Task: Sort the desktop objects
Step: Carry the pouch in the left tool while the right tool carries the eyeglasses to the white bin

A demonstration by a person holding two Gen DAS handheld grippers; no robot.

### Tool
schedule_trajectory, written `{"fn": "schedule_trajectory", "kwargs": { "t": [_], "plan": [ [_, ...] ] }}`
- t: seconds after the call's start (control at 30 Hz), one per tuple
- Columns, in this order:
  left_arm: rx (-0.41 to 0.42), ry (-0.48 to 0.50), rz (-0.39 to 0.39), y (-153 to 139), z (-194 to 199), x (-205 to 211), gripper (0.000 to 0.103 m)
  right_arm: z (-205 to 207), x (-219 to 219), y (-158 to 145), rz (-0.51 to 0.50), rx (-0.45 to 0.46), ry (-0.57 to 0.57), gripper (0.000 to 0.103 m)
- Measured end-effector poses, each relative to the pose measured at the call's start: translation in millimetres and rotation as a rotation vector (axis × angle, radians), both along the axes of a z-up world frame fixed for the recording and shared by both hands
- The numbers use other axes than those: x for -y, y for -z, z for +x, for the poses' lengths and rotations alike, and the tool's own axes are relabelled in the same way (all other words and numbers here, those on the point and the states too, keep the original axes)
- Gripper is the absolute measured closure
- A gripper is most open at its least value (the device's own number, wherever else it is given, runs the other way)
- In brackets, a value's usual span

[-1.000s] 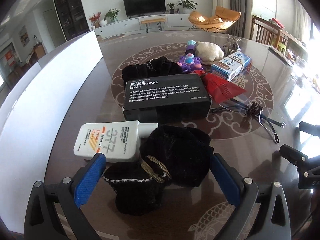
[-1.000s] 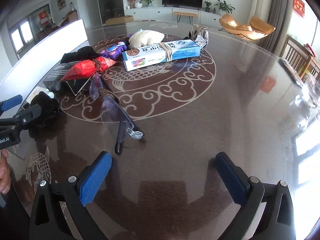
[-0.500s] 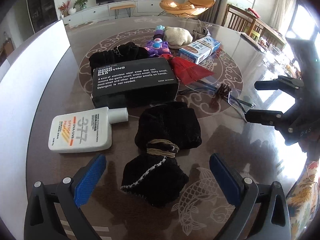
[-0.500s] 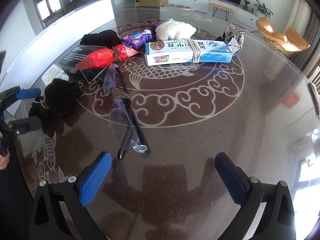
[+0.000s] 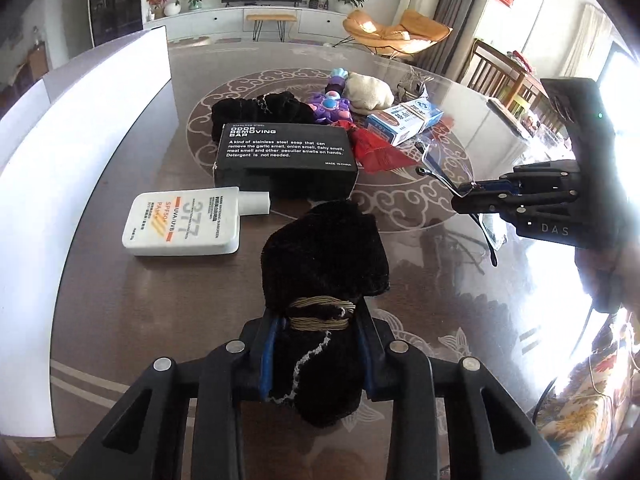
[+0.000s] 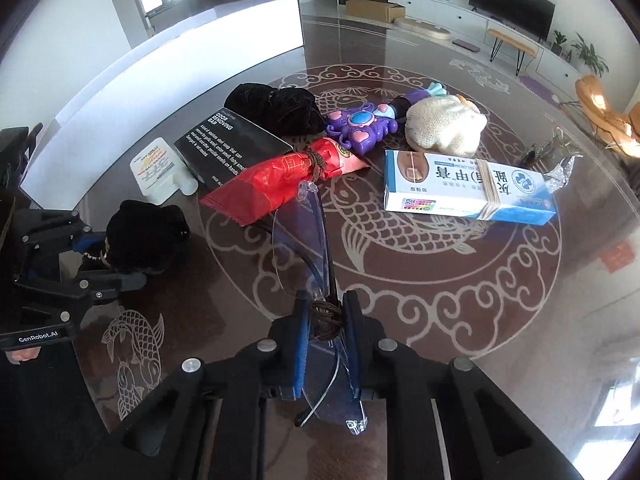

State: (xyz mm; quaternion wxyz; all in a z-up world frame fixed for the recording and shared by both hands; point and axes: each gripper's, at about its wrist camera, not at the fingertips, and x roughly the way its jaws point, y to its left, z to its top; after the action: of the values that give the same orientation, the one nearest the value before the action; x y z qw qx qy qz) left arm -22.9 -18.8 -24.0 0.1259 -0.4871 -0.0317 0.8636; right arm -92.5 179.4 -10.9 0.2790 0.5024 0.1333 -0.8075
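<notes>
**Both grippers holding bundled items over the table**

The left gripper (image 5: 318, 354) is closing on a black cloth bundle (image 5: 325, 264), its blue pads pressing the bundle's lower half just below the tan cord wound around its middle. The upper half of the bundle is sticking out forward beyond the fingers, above the glass-topped table (image 5: 132, 304).

The right gripper (image 6: 326, 344) is clenched on a pair of clear glasses (image 6: 304, 248), gripping them where a brown cord is tied around the folded frame. The lenses are reaching forward from the fingers toward a red packet (image 6: 276, 184). Seen from the left wrist view, the glasses are hanging off the fingertips above the table.

The other items are lying clustered around the table's centre. A white sunscreen bottle (image 5: 188, 226) is lying flat just beside a black box (image 5: 286, 156) printed with white text. Behind the box a second black cloth (image 5: 264, 110) is sitting, with a purple toy (image 5: 332, 106) and a cream knitted pouch (image 5: 368, 92) next to it. A blue and white carton (image 6: 468, 188) with an elastic band around it is lying near the red packet. A long white panel (image 5: 72, 152) is running along the table's left edge.
</notes>
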Motion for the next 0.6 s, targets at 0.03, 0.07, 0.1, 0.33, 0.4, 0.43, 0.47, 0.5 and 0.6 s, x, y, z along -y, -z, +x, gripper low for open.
{"fn": "schedule_trajectory", "kwargs": {
  "t": [0.03, 0.07, 0.1, 0.33, 0.4, 0.43, 0.47, 0.5, 0.6],
  "plan": [
    [-0.011, -0.008, 0.025, -5, 5, 4, 0.071, 4, -7, -2, -0.006, 0.011, 0.011, 0.087],
    [-0.023, -0.015, 0.050, -13, 8, 9, 0.071, 9, -15, -5, -0.012, 0.026, 0.026, 0.087],
    [-0.036, -0.025, 0.067, -20, 11, 13, 0.071, 11, -22, -9, -0.018, 0.037, 0.042, 0.087],
    [-0.152, -0.168, 0.128, -94, 18, 96, 0.071, 13, -10, -69, -0.087, 0.011, 0.042, 0.087],
    [-0.180, -0.249, 0.085, -111, 16, 133, 0.071, 5, 20, -92, -0.125, -0.005, 0.000, 0.087],
    [-0.184, -0.291, 0.054, -116, 13, 151, 0.071, 0, 40, -103, -0.143, -0.016, -0.028, 0.087],
    [-0.180, -0.330, 0.034, -118, 10, 171, 0.071, -4, 62, -113, -0.163, -0.029, -0.056, 0.087],
    [-0.171, -0.368, 0.021, -120, 8, 191, 0.071, -8, 86, -123, -0.188, -0.038, -0.084, 0.087],
    [-0.121, -0.471, -0.023, -112, 2, 243, 0.071, -18, 163, -151, -0.284, -0.065, -0.169, 0.087]
  ]
}}
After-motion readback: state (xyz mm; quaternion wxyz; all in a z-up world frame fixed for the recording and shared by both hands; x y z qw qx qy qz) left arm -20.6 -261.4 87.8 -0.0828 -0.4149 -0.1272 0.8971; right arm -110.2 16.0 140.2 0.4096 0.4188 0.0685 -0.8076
